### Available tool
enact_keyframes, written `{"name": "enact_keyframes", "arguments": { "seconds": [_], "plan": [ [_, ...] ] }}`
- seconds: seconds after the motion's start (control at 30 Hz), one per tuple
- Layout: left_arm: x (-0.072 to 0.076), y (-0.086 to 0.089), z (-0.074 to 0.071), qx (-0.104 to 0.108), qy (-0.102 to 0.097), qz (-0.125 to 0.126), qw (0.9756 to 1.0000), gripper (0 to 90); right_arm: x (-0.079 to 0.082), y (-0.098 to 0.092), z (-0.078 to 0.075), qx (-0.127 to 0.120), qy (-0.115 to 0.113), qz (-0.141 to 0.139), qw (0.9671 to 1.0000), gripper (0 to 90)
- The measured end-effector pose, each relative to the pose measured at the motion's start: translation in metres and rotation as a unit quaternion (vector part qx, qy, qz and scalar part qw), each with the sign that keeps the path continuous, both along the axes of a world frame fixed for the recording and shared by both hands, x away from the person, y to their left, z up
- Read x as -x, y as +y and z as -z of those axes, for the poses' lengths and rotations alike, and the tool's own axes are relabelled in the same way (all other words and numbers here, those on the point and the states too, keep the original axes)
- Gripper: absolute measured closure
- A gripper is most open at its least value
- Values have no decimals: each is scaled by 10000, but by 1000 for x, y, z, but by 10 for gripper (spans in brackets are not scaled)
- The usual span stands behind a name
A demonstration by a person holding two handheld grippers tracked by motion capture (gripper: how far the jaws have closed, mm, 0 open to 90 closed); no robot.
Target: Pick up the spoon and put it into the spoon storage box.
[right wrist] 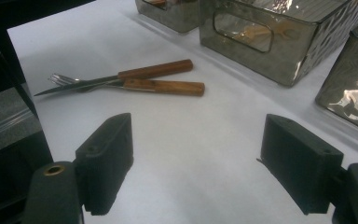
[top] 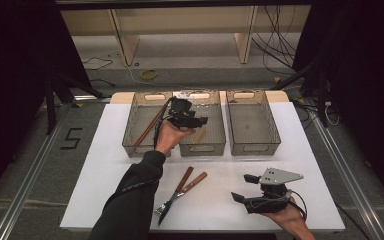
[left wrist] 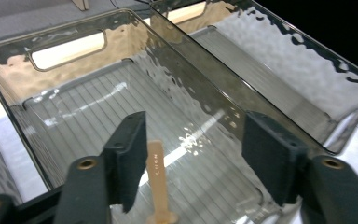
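Our left gripper [left wrist: 193,161] hangs open over the middle bin [left wrist: 74,100], holding nothing. The little wooden utensil [left wrist: 157,184] below, maybe a spoon, looks light and stiff, so we'd pinch its handle. Right gripper [right wrist: 196,163] is wide open too, empty.

floor mark: I read a black "5" [top: 71,138] taped on the grey floor, left of the surface [top: 105,165].
wooden stick: small stamped lettering on the wooden stick [left wrist: 157,179] in the bin; I cannot read it.

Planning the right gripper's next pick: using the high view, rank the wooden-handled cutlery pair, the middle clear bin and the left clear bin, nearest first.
From the right gripper:
1. Wooden-handled cutlery pair, on the table to its left.
2. Middle clear bin, farther back.
3. Left clear bin, back left.
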State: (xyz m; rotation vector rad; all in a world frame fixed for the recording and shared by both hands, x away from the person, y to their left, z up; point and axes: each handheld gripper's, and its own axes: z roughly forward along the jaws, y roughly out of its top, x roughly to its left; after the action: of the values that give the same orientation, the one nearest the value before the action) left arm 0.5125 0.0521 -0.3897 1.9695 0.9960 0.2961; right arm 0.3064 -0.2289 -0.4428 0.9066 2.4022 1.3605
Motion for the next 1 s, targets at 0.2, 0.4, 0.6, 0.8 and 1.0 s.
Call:
{"name": "enact_keyframes", "arguments": {
  "seconds": [0.2,0.4,0.6,0.8,1.0],
  "plan": [
    [15,13,-7,123,-9,71,9999,300,0,0,0,-9,-4,20,10000,261],
    [42,29,-7,162,-96,190,9996,274,-1,-1,0,-53,2,38,10000,259],
    [65,47,-1,295,-177,219,9992,251,-1,0,0,-62,10,64,10000,258],
    [85,59,7,300,-244,226,9990,238,-4,0,-1,-184,67,120,9997,259],
    [102,67,20,277,-201,263,9991,220,-9,3,-2,-170,67,161,9997,261]
  ]
}}
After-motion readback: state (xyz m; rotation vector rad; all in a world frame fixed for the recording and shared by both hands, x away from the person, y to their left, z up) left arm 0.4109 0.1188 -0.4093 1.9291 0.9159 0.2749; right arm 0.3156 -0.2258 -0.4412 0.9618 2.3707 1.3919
